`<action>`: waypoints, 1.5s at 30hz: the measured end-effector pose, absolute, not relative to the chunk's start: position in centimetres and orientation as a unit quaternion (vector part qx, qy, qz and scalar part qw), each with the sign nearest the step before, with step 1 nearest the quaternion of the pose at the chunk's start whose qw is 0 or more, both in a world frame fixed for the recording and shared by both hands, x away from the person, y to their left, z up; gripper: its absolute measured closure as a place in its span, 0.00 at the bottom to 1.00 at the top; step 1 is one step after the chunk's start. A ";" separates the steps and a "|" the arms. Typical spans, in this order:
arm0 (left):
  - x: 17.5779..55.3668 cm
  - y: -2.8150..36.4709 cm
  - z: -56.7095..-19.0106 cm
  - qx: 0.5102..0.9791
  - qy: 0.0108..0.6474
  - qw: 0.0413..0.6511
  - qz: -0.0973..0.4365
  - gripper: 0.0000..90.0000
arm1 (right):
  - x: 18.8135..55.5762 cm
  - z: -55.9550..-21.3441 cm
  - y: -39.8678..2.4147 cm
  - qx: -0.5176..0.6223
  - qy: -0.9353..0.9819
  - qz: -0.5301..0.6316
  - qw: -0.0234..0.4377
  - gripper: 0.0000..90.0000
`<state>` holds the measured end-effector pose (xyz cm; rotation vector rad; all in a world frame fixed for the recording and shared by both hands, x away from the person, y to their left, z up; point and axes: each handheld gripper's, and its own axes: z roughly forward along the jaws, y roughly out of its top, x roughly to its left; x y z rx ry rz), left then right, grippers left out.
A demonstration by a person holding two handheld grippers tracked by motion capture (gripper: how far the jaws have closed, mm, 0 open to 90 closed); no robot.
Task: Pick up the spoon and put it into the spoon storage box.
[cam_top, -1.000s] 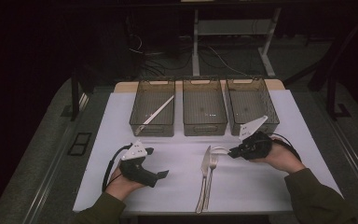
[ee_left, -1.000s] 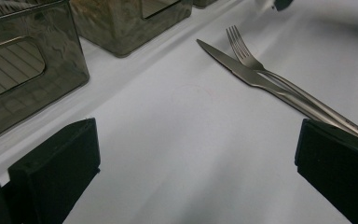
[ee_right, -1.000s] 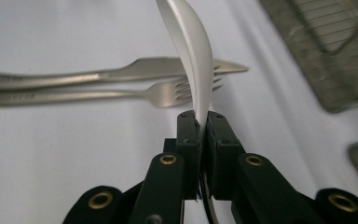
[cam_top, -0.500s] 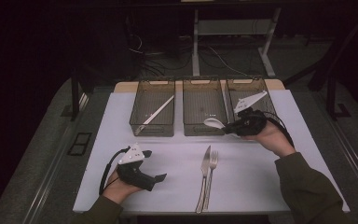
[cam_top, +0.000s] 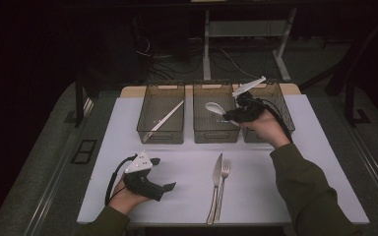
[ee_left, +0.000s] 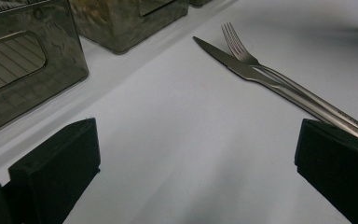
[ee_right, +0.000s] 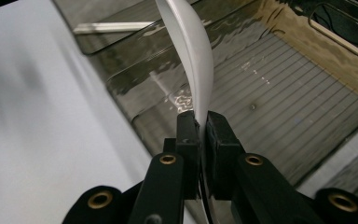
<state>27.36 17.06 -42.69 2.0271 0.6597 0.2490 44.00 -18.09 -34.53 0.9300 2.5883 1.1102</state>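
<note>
High view: right gripper [cam_top: 232, 114] clamped on white spoon [cam_top: 214, 107], carrying it over the middle bin [cam_top: 215, 136], centre of frame just above mid-height. Spoon bowl sticks out toward frame left, above the bin's interior. Looks like mid-transfer in a cutlery sort: spoon airborne, not yet dropped.

Right gripper view: jaws pinched tight on the spoon handle [ee_right: 200, 100], ribbed bin floor [ee_right: 279, 102] below and right.

Next move, by judgement: lower into the chosen bin, level the spoon, release clear of the wall. Which bin is meant, cannot tell.

Pose: right forearm [cam_top: 300, 182] stretched up from lower right, wrist cocked, gripper pointing frame left. Left gripper [cam_top: 165, 186] resting on white mat [cam_top: 177, 157] at lower left, jaws wide apart, nothing between them. Knife [cam_top: 215, 182] and fork [cam_top: 222, 184] lying side by side, bottom centre, untouched. Left bin [cam_top: 161, 132] already holding a white utensil [cam_top: 166, 118].
</note>
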 end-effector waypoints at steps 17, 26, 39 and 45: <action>27.3 16.9 -42.7 0.834 0.263 0.475 0.099 0.00 | 47.6 -39.1 -13.9 0.346 0.901 0.253 0.066 0.93; 27.3 16.9 -42.7 0.834 0.263 0.476 0.098 0.00 | 47.6 -39.1 -13.7 0.354 0.897 0.256 0.063 0.86; 27.5 17.0 -42.7 0.831 0.262 0.481 0.097 0.00 | 44.5 -35.2 -16.8 0.340 0.865 0.365 0.053 0.93; 27.6 16.8 -42.8 0.831 0.265 0.481 0.094 0.00 | 41.8 -34.7 -18.0 0.311 0.867 0.387 0.043 0.99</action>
